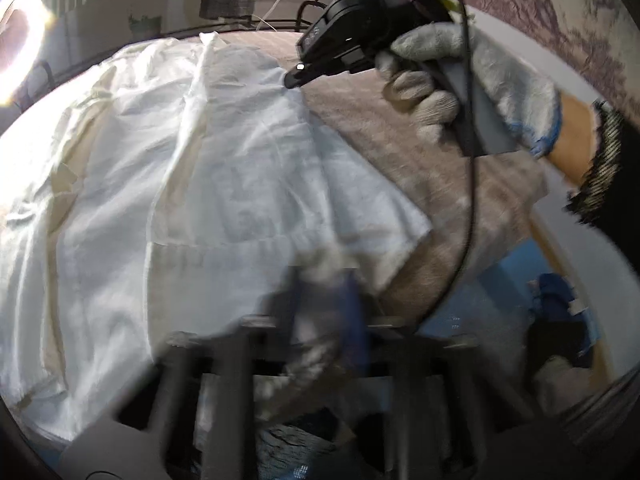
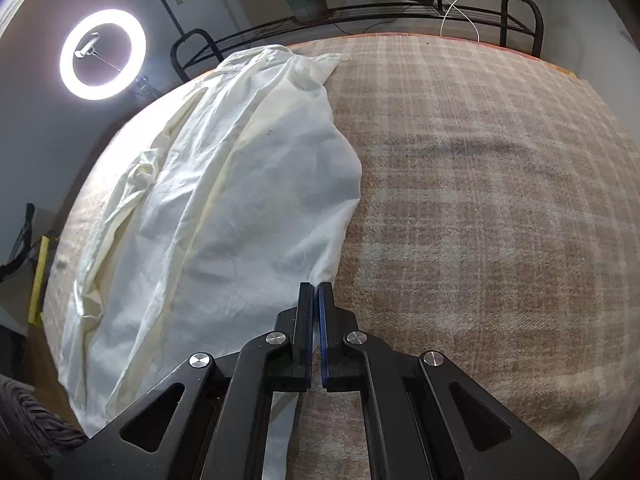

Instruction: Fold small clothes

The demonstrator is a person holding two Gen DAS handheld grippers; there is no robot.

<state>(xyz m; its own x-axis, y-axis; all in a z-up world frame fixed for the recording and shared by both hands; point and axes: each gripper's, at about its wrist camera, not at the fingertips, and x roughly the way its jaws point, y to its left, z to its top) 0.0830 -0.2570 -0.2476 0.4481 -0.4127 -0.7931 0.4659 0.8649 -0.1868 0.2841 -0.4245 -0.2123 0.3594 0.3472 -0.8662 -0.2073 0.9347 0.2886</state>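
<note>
A white garment (image 1: pixel 200 180) lies spread over the left part of a beige plaid blanket (image 1: pixel 440 184). In the left wrist view my left gripper (image 1: pixel 328 280) is motion-blurred at the bottom centre, shut, with the garment's near hem bunched at its tips. Farther off, a gloved hand (image 1: pixel 460 68) holds my right gripper (image 1: pixel 290 80), whose tips pinch the garment's right edge. In the right wrist view the right gripper (image 2: pixel 316 286) is shut on that edge of the white garment (image 2: pixel 240 200), which stretches away to the upper left.
Bare plaid blanket (image 2: pixel 480 200) fills the right half of the bed. A black metal frame (image 2: pixel 520 12) runs along the far edge, with a plant pot (image 2: pixel 308 4) behind it. A ring light (image 2: pixel 102 54) glows at the left. The right gripper's cable (image 1: pixel 472 200) hangs over the bed's side.
</note>
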